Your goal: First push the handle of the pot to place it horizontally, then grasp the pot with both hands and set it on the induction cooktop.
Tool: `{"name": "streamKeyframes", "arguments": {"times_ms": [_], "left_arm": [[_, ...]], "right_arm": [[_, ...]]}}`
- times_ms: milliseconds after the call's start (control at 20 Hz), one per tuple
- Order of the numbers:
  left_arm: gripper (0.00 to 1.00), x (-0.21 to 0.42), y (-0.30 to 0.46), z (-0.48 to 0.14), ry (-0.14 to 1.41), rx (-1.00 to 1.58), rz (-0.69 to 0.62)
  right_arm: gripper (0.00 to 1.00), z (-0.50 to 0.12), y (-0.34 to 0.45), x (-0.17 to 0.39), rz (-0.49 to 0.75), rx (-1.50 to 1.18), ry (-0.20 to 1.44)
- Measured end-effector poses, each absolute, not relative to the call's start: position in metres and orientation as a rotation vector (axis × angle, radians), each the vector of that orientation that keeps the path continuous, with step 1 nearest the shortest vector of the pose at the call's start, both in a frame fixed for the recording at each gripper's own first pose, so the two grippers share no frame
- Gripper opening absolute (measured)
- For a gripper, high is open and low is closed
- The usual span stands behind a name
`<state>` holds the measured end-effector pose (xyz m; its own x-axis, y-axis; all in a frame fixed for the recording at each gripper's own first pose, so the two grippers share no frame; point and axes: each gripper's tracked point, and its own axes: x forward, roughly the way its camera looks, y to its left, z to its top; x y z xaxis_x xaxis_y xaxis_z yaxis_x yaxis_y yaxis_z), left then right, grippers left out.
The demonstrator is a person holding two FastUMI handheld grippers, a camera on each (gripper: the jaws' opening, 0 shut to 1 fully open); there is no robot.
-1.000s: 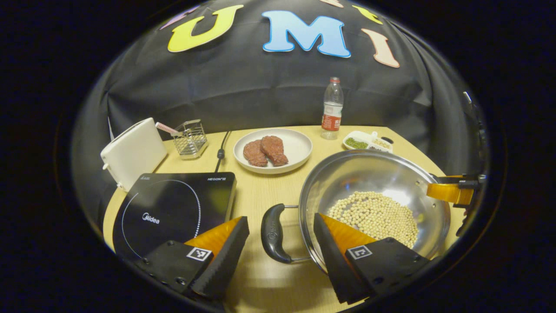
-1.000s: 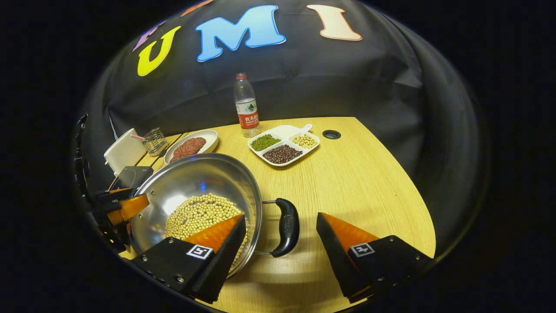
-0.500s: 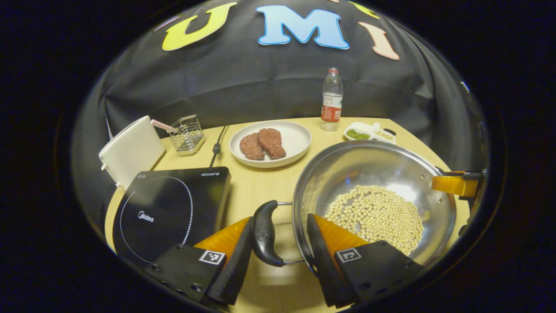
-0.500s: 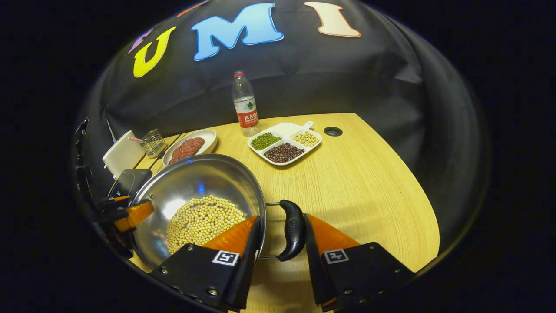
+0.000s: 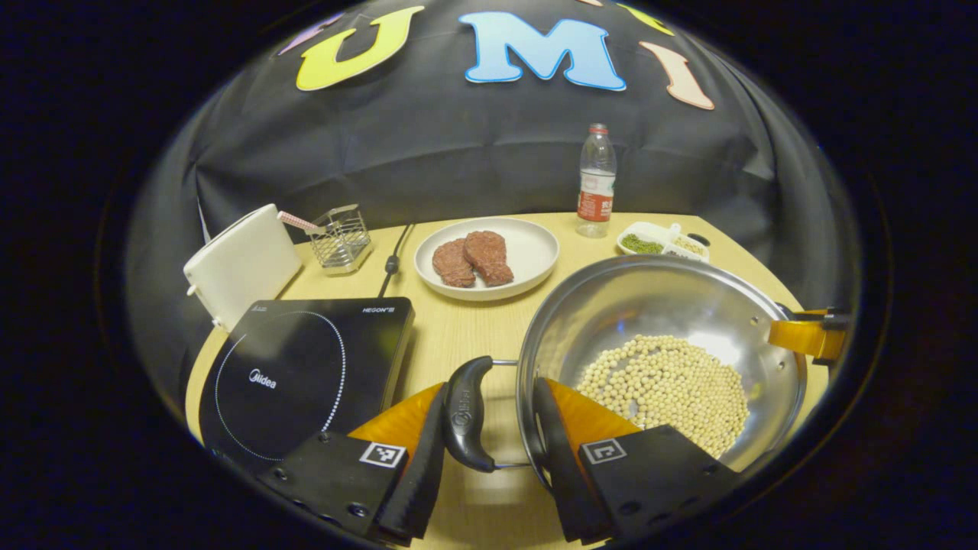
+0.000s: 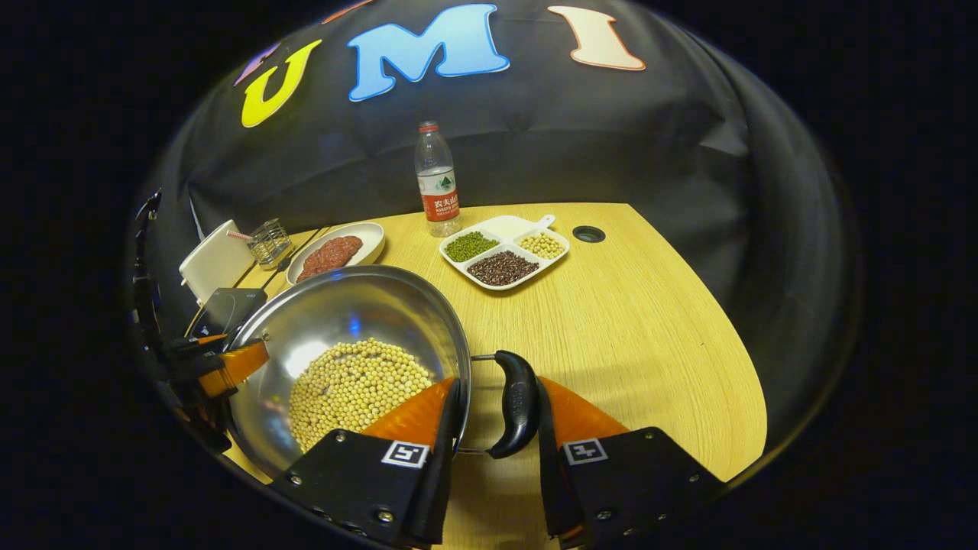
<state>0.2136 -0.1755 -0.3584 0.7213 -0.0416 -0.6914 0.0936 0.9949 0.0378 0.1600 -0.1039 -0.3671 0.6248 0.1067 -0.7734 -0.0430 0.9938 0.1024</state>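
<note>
A steel pot [image 5: 657,321] holding soybeans [image 5: 665,382] stands on the wooden table, to the right of the black induction cooktop [image 5: 298,367]. My left gripper [image 5: 489,386] is shut on the pot's left side. Its outer finger lies against the black left handle [image 5: 467,412] and its inner finger sits at the rim. In the right gripper view my right gripper [image 6: 497,382] clamps the pot [image 6: 351,313] the same way at the right handle [image 6: 519,401]. Both handles lie level. The cooktop [image 6: 221,309] shows behind the pot.
Behind the pot are a plate [image 5: 527,244] with two pieces of meat, a water bottle [image 5: 596,183] and a divided dish of beans [image 6: 500,256]. A white box [image 5: 241,263], a wire basket [image 5: 340,238] and a cable [image 5: 391,263] lie behind the cooktop.
Both grippers have gone from wide open to shut, each closing on a pot handle and the rim beside it. The pot has hardly moved on the table.
</note>
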Motion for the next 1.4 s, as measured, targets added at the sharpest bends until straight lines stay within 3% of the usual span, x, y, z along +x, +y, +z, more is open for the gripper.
{"name": "streamKeyframes", "arguments": {"times_ms": [150, 300, 350, 450, 500, 600, 800, 850, 900, 1300, 1350, 1400], "left_arm": [[0.69, 0.211, -0.175, -0.353, 0.767, 0.067, -0.068], [0.65, 0.206, -0.170, -0.342, 0.754, 0.067, -0.064], [0.73, 0.203, -0.168, -0.336, 0.745, 0.066, -0.062], [0.64, 0.201, -0.165, -0.324, 0.724, 0.064, -0.065], [0.68, 0.198, -0.162, -0.318, 0.717, 0.057, -0.067], [0.64, 0.195, -0.155, -0.308, 0.702, 0.034, -0.068], [0.68, 0.195, -0.131, -0.288, 0.666, 0.021, -0.080], [0.64, 0.196, -0.124, -0.285, 0.664, 0.017, -0.082], [0.68, 0.195, -0.116, -0.283, 0.666, 0.013, -0.086], [0.64, 0.191, -0.047, -0.270, 0.650, 0.001, -0.080], [0.68, 0.191, -0.038, -0.269, 0.649, 0.000, -0.078], [0.64, 0.190, -0.029, -0.268, 0.650, -0.002, -0.073]], "right_arm": [[0.49, -0.366, -0.103, 0.157, 0.096, 0.081, 0.902], [0.49, -0.355, -0.100, 0.153, 0.100, 0.088, 0.888], [0.49, -0.351, -0.098, 0.153, 0.103, 0.088, 0.883], [0.49, -0.341, -0.095, 0.150, 0.103, 0.086, 0.873], [0.49, -0.336, -0.093, 0.149, 0.103, 0.085, 0.865], [0.49, -0.323, -0.087, 0.148, 0.103, 0.073, 0.851], [0.49, -0.299, -0.067, 0.147, 0.097, 0.058, 0.812], [0.49, -0.295, -0.060, 0.145, 0.092, 0.057, 0.812], [0.49, -0.292, -0.054, 0.143, 0.084, 0.057, 0.809], [0.49, -0.277, 0.008, 0.138, 0.095, 0.056, 0.801], [0.49, -0.275, 0.015, 0.139, 0.098, 0.054, 0.798], [0.49, -0.274, 0.024, 0.138, 0.103, 0.054, 0.797]]}}
